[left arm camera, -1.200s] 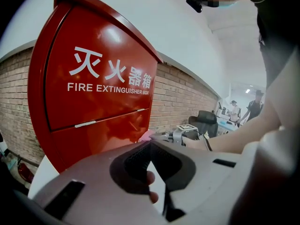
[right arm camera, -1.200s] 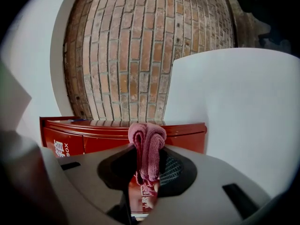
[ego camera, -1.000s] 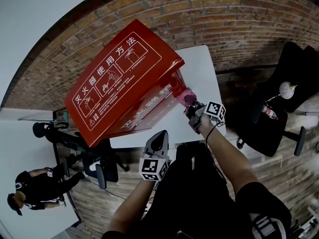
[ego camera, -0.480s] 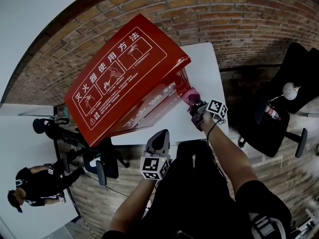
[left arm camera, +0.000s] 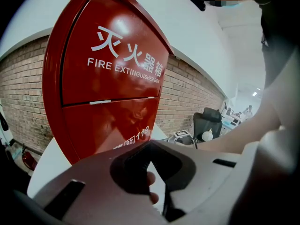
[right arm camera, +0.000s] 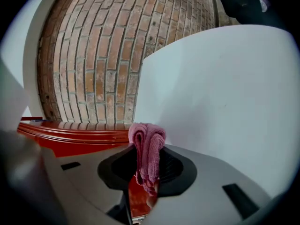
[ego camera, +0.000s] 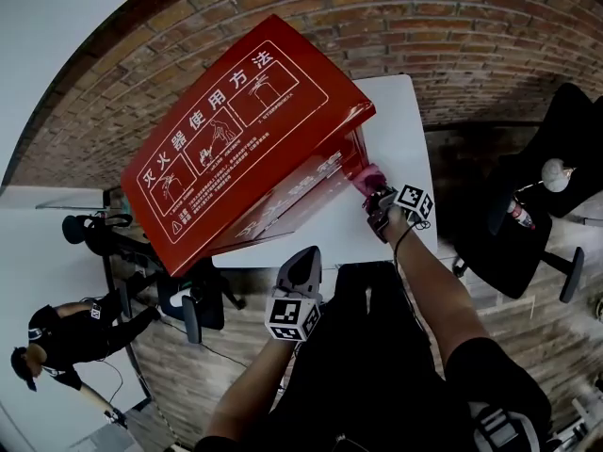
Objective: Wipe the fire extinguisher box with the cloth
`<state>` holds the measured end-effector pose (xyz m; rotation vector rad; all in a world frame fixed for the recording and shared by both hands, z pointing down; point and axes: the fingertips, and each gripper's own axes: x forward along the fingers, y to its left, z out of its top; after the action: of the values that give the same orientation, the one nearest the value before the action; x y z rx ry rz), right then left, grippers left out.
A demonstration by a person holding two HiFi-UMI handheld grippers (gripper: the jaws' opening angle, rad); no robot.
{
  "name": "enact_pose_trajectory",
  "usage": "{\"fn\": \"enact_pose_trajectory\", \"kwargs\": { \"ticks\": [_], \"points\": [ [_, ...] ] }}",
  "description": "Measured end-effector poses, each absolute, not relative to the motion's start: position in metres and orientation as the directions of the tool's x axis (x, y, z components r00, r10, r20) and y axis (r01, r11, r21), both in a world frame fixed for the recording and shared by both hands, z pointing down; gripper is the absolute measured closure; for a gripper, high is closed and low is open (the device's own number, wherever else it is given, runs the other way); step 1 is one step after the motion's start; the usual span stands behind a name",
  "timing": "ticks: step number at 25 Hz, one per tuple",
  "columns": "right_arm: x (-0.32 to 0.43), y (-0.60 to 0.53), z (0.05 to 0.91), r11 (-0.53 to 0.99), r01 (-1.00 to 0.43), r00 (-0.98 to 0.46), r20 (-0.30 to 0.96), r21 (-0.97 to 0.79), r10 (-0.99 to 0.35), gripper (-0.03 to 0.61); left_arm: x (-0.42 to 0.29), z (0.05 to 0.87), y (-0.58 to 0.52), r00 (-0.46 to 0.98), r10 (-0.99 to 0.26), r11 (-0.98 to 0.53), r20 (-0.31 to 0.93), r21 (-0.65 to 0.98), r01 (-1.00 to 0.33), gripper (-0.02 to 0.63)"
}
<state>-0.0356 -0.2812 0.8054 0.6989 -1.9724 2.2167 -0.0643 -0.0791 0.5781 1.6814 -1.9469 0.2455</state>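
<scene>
Cloth point(right arm camera: 147, 135), pink and bunched, clamped tight between the jaws of the right gripper point(right arm camera: 146, 149), folds bulging out above the tips and a strand trailing down between them. Just behind it, a red edge of the fire extinguisher box point(ego camera: 236, 139), with more red visible below the jaws. In the head view, held at the lower right corner of that box, touching its side wall or just beside it; cannot tell which.

Box upright on a white table point(ego camera: 400, 130), lid tilted up toward the camera, white usage diagrams and lettering across it. Front panel facing the person, marked in white with "FIRE EXTINGUISHER BOX" in the left gripper view.

Left gripper point(ego camera: 301, 257) held back near the body, below the table's near edge and well apart from the box. Jaws pressed together with nothing between them, pointing up at the box front.

Brick wall point(ego camera: 452, 36) behind the table. Black chair point(ego camera: 528, 205) off to the right, on a wooden floor. Person in dark clothes point(ego camera: 66, 337) far off at the left.
</scene>
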Motion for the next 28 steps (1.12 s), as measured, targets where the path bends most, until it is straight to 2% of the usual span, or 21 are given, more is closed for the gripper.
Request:
{"fn": "enact_pose_trajectory", "kwargs": {
  "ticks": [8,18,21,28],
  "points": [
    [-0.033,-0.282,0.840,-0.145,-0.450,-0.857,0.472,-0.881,-0.206,0.471,-0.070,0.586,-0.067,-0.095,-0.843,0.247,0.529,0.224,-0.943,0.584],
    [-0.032,-0.283,0.841,-0.114,-0.462,-0.856,0.476,-0.880,-0.204,0.471,-0.072,0.589,-0.062,-0.133,-0.839,0.298,0.528,0.242,-0.923,0.584],
    [-0.025,-0.286,0.826,-0.023,-0.488,-0.852,0.482,-0.872,-0.206,0.471,-0.071,0.583,-0.063,-0.152,-0.845,0.316,0.513,0.250,-0.915,0.584],
    [-0.012,-0.284,0.735,0.351,-0.465,-0.885,0.419,-0.813,-0.202,0.471,-0.064,0.557,-0.063,-0.211,-0.869,0.345,0.448,0.242,-0.907,0.584]
  ]
}}
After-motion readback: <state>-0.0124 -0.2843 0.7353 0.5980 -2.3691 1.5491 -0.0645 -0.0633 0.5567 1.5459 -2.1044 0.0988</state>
